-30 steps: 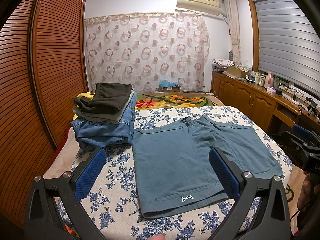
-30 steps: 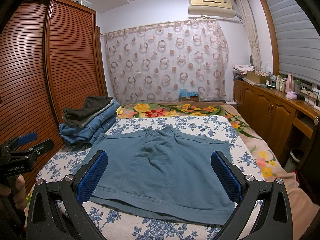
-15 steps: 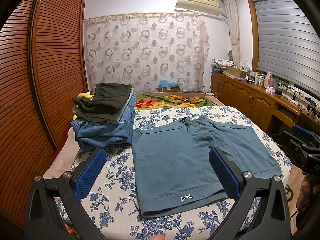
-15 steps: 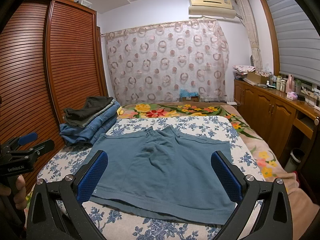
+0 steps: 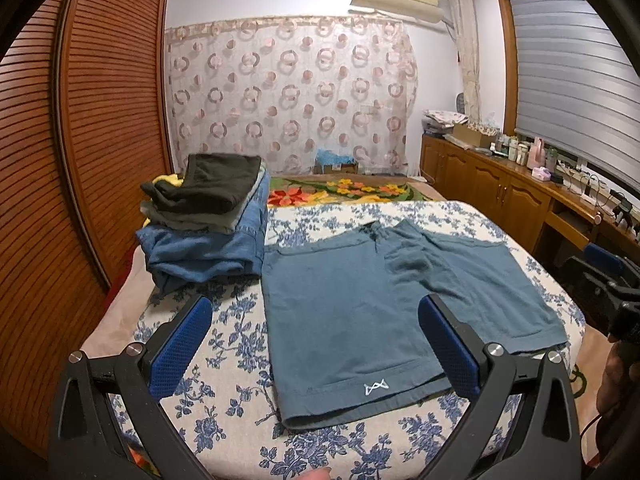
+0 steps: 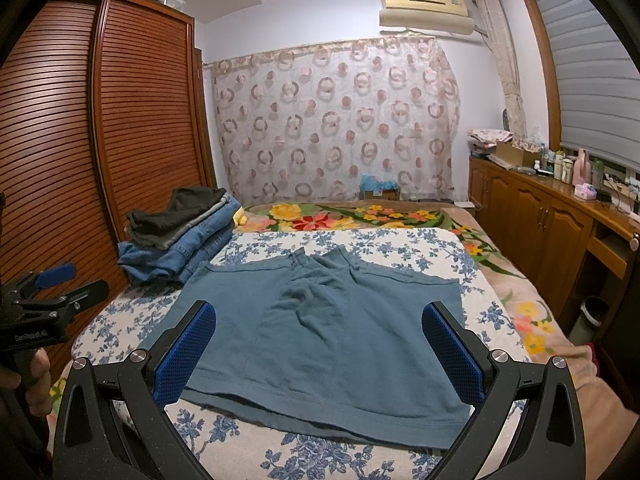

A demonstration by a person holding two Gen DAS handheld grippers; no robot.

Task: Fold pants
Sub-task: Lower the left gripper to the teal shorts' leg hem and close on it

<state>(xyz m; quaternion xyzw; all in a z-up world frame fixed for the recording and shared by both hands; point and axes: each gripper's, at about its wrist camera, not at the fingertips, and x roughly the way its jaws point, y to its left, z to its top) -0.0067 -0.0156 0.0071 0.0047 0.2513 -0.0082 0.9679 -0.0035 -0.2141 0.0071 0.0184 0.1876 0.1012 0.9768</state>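
A pair of teal-blue shorts [image 5: 360,304] lies spread flat on the floral bedsheet [image 5: 224,400], waistband far, leg hems near; a small white logo marks the near left hem. The shorts also show in the right wrist view [image 6: 328,332]. My left gripper [image 5: 316,344] is open and empty, held above the near left leg. My right gripper [image 6: 320,344] is open and empty, held above the near hem on the right side. Each gripper also appears at the edge of the other's view: the right one [image 5: 608,276], the left one [image 6: 52,284].
A stack of folded clothes [image 5: 208,216], dark garments on blue jeans, sits on the bed's far left beside the shorts. A wooden slatted wardrobe [image 5: 80,140] runs along the left. Wooden cabinets [image 6: 540,216] with bottles stand on the right. A floral blanket [image 6: 360,216] lies beyond.
Both grippers stay open and nearly still. The left view has shifted very slightly; the shorts have not moved.
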